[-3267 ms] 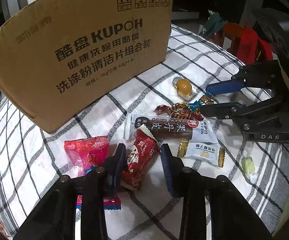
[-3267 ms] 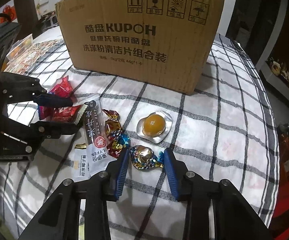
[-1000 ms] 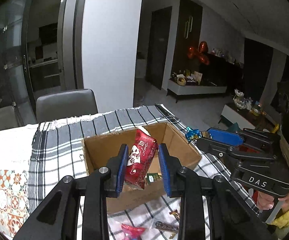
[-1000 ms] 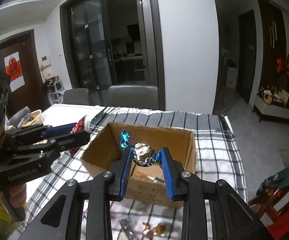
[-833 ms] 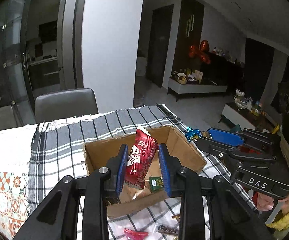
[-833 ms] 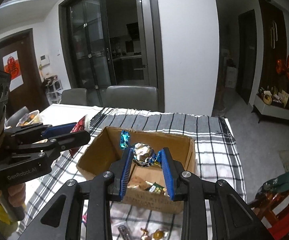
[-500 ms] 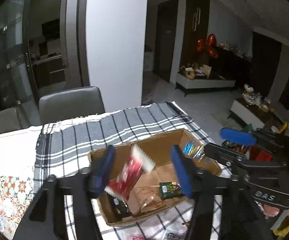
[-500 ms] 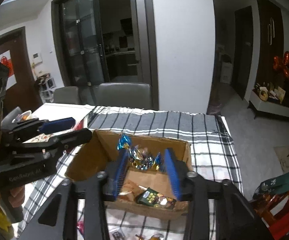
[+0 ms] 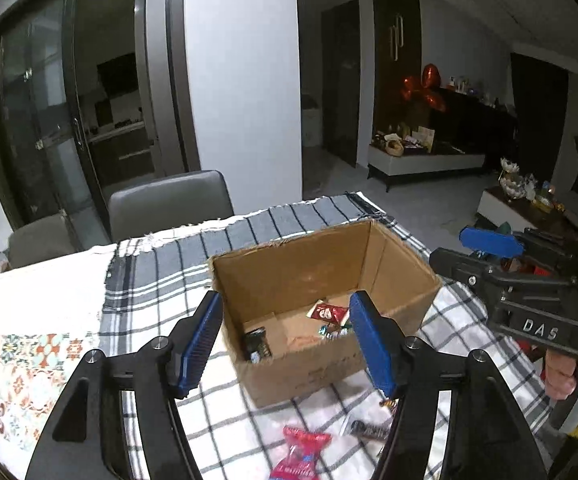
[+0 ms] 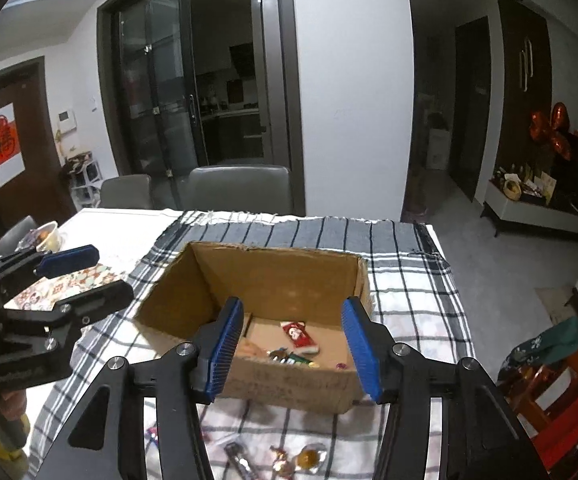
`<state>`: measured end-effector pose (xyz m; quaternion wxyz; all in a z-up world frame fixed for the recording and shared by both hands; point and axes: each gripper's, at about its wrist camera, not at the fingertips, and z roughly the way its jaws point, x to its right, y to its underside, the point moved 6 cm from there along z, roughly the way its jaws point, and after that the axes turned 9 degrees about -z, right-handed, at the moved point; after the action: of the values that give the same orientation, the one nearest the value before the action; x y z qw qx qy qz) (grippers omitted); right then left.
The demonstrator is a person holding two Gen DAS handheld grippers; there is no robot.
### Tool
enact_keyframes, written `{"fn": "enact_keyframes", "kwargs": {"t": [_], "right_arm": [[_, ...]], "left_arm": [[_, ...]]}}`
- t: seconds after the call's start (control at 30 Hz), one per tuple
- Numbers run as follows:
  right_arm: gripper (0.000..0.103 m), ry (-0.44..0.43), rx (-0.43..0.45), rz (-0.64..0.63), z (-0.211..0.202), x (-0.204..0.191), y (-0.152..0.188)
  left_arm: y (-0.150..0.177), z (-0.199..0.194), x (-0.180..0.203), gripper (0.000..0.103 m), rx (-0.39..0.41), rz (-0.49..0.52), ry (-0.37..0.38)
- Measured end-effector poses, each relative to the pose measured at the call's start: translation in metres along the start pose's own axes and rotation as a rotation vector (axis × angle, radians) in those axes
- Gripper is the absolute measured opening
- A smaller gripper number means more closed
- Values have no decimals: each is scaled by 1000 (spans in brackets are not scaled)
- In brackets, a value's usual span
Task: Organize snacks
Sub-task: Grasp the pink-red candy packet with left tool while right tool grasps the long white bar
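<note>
An open cardboard box (image 9: 405, 270) (image 10: 289, 388) stands on the checked cloth. Inside lie a red snack packet (image 9: 326, 313) (image 10: 299, 335), a foil-wrapped candy (image 10: 277, 355) and other small packets. My left gripper (image 9: 289, 340) is open and empty, high above the box's near side. My right gripper (image 10: 293, 354) is open and empty above the box as well. A red candy packet (image 9: 299, 454), a dark snack bar (image 9: 365, 428) (image 10: 239, 456) and a yellow jelly cup (image 10: 309, 458) lie on the cloth in front of the box.
The checked tablecloth (image 10: 421, 320) covers the table, with a patterned mat (image 9: 25, 368) at the left. A bowl (image 10: 47, 236) stands at the far left. Grey chairs (image 10: 241, 192) stand behind the table. A red stool (image 10: 569, 396) is at the right.
Both grippers lifted their snacks from the cloth up over the box, then opened. The red packet and the foil candy dropped into the box.
</note>
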<state>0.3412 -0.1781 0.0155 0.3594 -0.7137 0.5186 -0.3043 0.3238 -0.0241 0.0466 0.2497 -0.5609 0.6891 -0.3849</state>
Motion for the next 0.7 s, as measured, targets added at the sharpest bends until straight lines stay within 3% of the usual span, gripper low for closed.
{"fn": "enact_keyframes", "kwargs": {"t": [0.37, 0.7], "right_arm": [[52, -66, -15, -57, -19, -34, 42], [52, -103, -79, -94, -5, -56, 84]], "left_arm": [[51, -35, 1, 65, 43, 57, -15], [105, -27, -7, 65, -26, 77, -25]]}}
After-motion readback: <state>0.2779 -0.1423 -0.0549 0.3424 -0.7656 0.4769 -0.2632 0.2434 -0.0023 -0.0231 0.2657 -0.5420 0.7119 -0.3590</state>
